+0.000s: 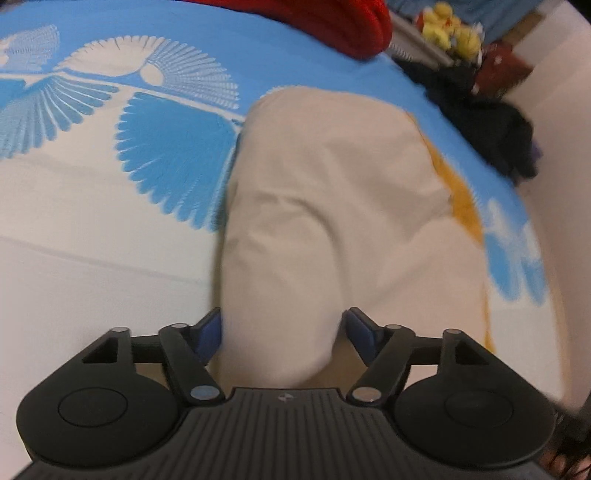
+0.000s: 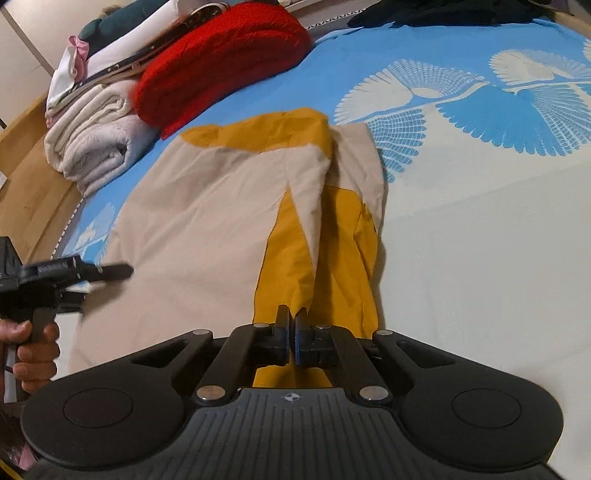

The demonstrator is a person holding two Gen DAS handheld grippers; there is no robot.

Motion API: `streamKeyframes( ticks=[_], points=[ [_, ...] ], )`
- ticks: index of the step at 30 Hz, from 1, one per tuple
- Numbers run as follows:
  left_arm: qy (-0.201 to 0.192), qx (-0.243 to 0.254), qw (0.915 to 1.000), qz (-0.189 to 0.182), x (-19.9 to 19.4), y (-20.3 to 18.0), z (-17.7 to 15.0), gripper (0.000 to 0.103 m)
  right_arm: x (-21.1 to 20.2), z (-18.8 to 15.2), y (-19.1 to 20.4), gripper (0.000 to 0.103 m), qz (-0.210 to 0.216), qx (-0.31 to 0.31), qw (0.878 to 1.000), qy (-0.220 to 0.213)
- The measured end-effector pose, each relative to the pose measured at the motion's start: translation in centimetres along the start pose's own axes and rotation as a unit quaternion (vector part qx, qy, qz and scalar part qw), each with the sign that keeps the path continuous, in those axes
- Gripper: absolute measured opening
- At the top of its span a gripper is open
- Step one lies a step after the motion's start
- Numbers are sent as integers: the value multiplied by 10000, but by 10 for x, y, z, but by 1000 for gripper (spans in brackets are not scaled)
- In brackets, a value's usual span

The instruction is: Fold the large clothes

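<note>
A large beige and mustard-yellow garment (image 2: 207,221) lies spread on the bed. In the right wrist view my right gripper (image 2: 292,325) is shut on a yellow fold of it and lifts that part. In the left wrist view my left gripper (image 1: 282,332) is open, its blue pads (image 1: 210,332) standing either side of a raised beige fold of the garment (image 1: 321,206) without clamping it. The left gripper also shows in the right wrist view (image 2: 110,273), held by a hand at the garment's left edge.
The bed cover (image 2: 480,240) is blue and white with a fan pattern. A red folded blanket (image 2: 221,62), a white rolled blanket (image 2: 96,144) and stacked clothes lie at the far side. Dark clothes (image 1: 487,122) and yellow plush toys (image 1: 450,29) sit beyond the bed edge.
</note>
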State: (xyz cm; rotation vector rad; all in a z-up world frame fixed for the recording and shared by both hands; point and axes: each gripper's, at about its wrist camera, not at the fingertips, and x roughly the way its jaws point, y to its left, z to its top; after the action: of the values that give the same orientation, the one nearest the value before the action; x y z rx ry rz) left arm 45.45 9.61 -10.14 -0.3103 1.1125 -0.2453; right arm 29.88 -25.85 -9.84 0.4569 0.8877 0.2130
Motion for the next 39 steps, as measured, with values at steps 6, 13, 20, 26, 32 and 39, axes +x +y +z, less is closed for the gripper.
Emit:
streamKeyframes(
  ticks=[6, 13, 20, 26, 32, 39],
  points=[
    [275, 1050, 9939, -215, -24, -13, -21, 77, -2, -2, 3, 1, -135, -224, 9997, 14],
    [667, 926, 9918, -573, -21, 5, -48, 82, -11, -9, 3, 11, -354, -11, 9994, 53],
    [439, 420, 9917, -1137, -30, 8, -49, 65, -14, -24, 5, 2, -443, -286, 9977, 430],
    [658, 877, 9923, -568, -28, 3, -53, 74, -29, -17, -1, 2, -275, -83, 9995, 134],
    [799, 1227, 9890, -201, -38, 4, -66, 78, -6, -29, -3, 2, -1087, -566, 9886, 870],
    [-160, 2628, 9612, 823, -101, -34, -100, 86, -63, -33, 25, 5, -1836, -1457, 9705, -566]
  ],
)
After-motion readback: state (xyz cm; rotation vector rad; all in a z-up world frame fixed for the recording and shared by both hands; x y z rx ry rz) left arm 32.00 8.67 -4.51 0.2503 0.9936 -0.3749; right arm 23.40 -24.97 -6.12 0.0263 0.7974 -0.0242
